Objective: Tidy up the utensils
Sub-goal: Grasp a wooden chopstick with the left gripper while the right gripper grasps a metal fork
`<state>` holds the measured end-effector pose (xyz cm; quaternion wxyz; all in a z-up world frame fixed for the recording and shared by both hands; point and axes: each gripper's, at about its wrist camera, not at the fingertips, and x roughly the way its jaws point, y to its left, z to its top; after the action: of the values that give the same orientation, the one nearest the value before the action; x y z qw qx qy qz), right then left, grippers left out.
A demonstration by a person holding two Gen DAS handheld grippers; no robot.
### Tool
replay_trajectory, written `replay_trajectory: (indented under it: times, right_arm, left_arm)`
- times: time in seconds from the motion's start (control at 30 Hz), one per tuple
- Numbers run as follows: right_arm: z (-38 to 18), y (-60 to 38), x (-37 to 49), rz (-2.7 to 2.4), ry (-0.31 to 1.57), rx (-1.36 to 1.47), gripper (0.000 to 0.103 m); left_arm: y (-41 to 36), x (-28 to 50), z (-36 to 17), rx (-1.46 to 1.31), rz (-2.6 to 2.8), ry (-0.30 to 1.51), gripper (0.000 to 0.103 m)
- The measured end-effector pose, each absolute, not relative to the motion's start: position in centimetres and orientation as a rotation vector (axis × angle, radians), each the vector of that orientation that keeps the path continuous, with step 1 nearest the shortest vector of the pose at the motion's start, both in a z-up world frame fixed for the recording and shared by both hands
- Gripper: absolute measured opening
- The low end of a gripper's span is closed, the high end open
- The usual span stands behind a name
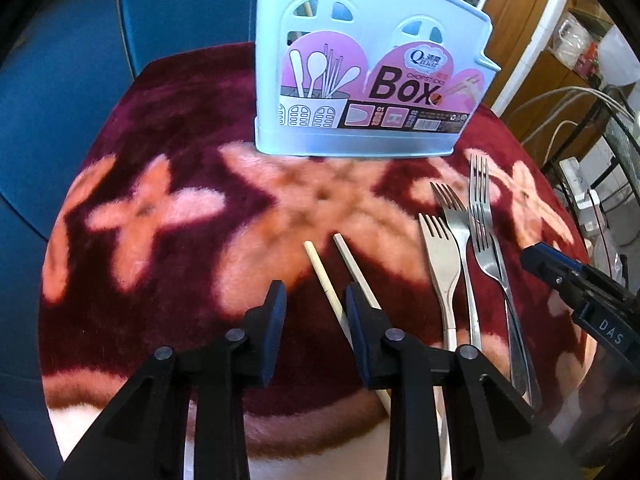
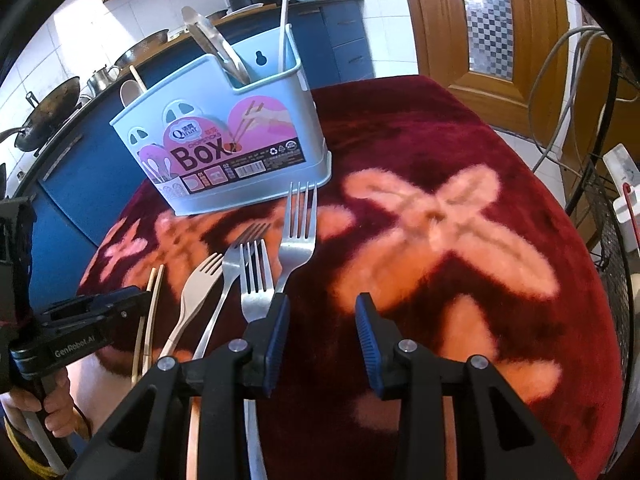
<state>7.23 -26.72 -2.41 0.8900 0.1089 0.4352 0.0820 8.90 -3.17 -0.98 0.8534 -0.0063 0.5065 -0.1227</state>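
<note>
While both the left gripper (image 1: pixel 314 300) and right gripper (image 2: pixel 322 316) hovered released, the thin, light, probably slippery chopsticks (image 1: pixel 326 276) lay near on the desk (image 1: pixel 160 280), best pinched mid-shaft.

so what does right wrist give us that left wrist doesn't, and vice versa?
Only right wrist: the open top of the utensil box, with tongs and a white handle standing in it; the kitchen counter with a wok; the hand holding the left gripper.

Only left wrist: the chopsticks' far tips clear, one chopstick running between that gripper's open jaws; the right gripper at the frame's edge.

Both: box label, four forks, the red floral cloth.
</note>
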Motion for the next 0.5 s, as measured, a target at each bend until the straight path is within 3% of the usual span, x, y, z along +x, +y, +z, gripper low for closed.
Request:
replay_trajectory:
  times: [0.07,0.2,0.5]
  right_arm:
    - [-2.4,-26.6,7.0,0.169,0.907,0.218,0.037]
    - [-2.1,-26.3,6.8,0.182,0.910,0.199,0.038]
    - [-2.1,-26.3,8.9,0.233,0.907,0.175,0.038]
  left_arm:
    - [-3.4,8.9,-1.0,-0.004,-0.263,1.061,0.027]
    - [-3.0,9.0,-0.8,-0.056,-0.287,1.062,0.007]
    - [-0.7,9.0,0.2,-0.206,-0.281,1.019,0.002]
